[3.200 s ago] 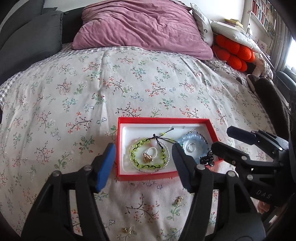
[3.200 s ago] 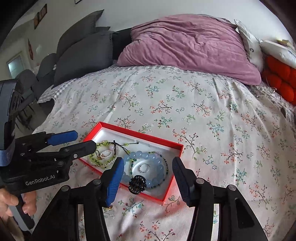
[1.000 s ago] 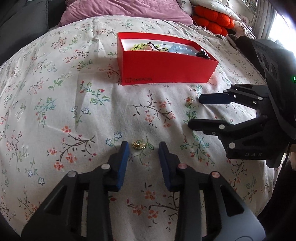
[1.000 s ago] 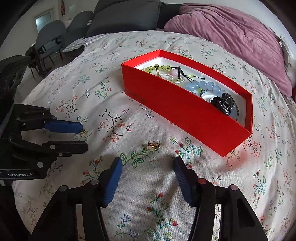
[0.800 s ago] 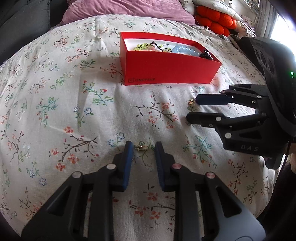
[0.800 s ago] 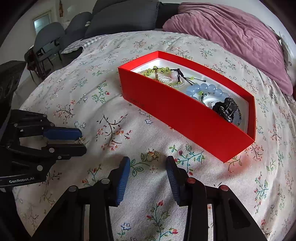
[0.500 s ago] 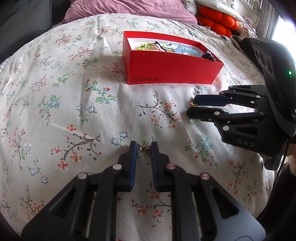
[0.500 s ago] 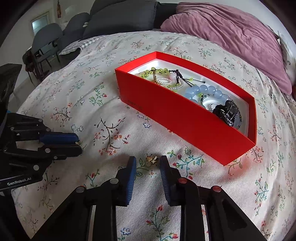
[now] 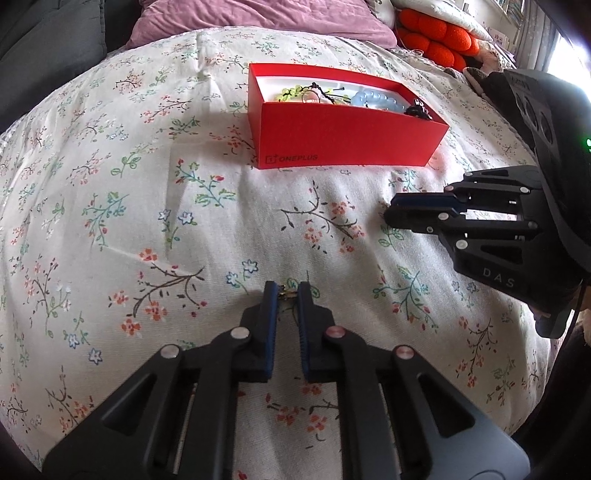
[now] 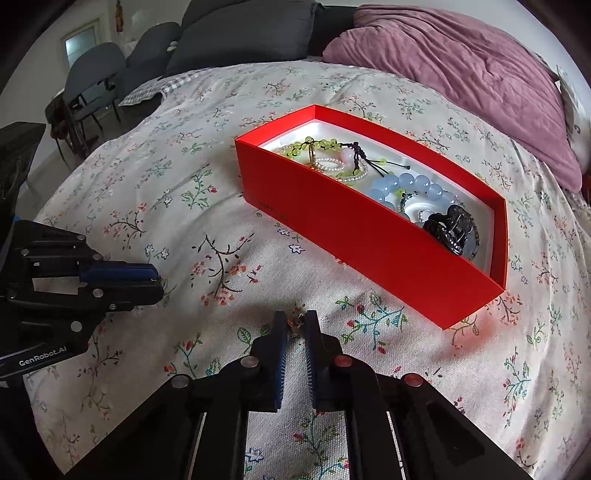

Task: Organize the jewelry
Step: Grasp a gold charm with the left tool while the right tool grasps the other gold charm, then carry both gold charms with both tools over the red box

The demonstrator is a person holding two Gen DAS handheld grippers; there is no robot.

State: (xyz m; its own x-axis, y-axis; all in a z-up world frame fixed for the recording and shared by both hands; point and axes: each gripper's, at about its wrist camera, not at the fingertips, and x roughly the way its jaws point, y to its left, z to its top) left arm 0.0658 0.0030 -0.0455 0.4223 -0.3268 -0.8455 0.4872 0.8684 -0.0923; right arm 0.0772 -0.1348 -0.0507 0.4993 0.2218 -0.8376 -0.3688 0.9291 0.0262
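Note:
Two small gold earrings lie on the floral bedspread in front of the red box (image 9: 347,136) (image 10: 369,240). My left gripper (image 9: 288,290) points down at one earring (image 9: 287,294); its jaws are closing and the blue pads touch it on both sides. My right gripper (image 10: 295,319) is shut on the other earring (image 10: 295,325), pinched at the fingertips. Each gripper shows in the other's view: the right gripper (image 9: 388,212) at the right, the left gripper (image 10: 157,280) at the left. The box holds a green bead bracelet (image 10: 317,144), a blue bead bracelet (image 10: 406,184) and a black hair clip (image 10: 452,229).
A purple pillow (image 10: 461,66) and dark grey cushions (image 10: 240,33) lie at the head of the bed. Orange cushions (image 9: 432,40) sit at the far right. Grey chairs (image 10: 96,77) stand beyond the bed's left edge.
Both grippers came down from above the box to the bedspread in front of it. Their jaws then narrowed from wide apart until each pair closed around a gold earring.

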